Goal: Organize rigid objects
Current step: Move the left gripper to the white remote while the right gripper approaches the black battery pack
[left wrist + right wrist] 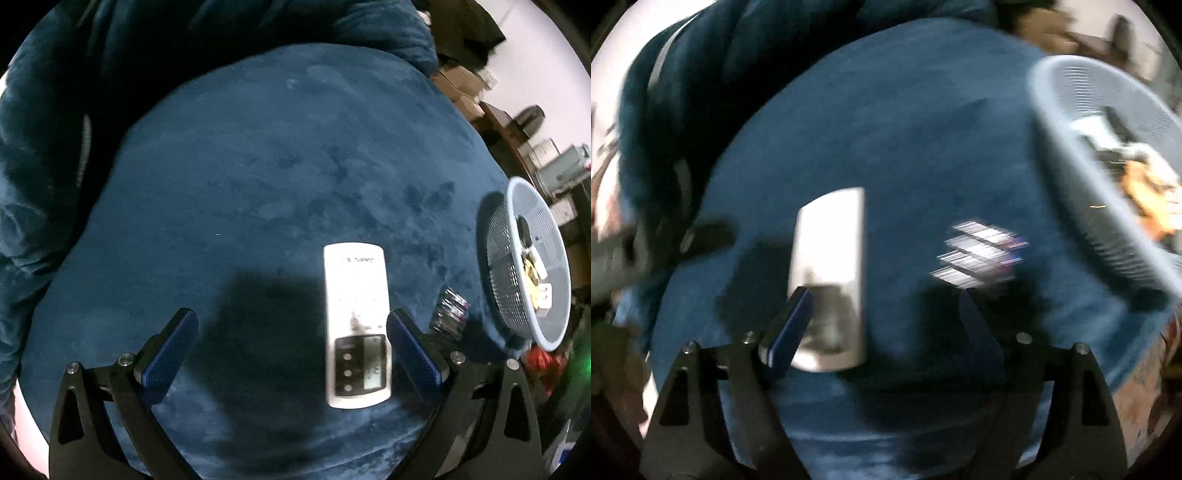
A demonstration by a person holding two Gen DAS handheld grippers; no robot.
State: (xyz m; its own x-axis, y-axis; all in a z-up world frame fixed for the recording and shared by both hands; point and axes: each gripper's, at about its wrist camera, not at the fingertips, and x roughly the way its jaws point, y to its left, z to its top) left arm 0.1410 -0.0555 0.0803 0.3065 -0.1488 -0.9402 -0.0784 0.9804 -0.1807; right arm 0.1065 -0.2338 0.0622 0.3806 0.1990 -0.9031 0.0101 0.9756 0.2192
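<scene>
The left tongs (291,332) stand wide apart above a dark blue plush cover (258,166) and grasp nothing. A white remote control (356,325) lies flat on this cover, between the two blue pads but close to the right-hand one; if it touches that pad I cannot tell. Its dark panel with three round buttons and a small grey screen is at the near end. A line of print runs across its far end, upside down and too blurred to read. Just beside the remote, to the right, lies a small dark pack (451,312) with shiny stripes. Further right a light blue mesh basket (496,258) stands at the edge of the cover, with a few small things inside, one black, one yellow, one white.

The right wrist view is strongly blurred. The right tongs (886,299) are also released and empty, over the cover between the remote control (831,236) and the striped pack (982,254). The basket (1067,177) is at the upper right.
</scene>
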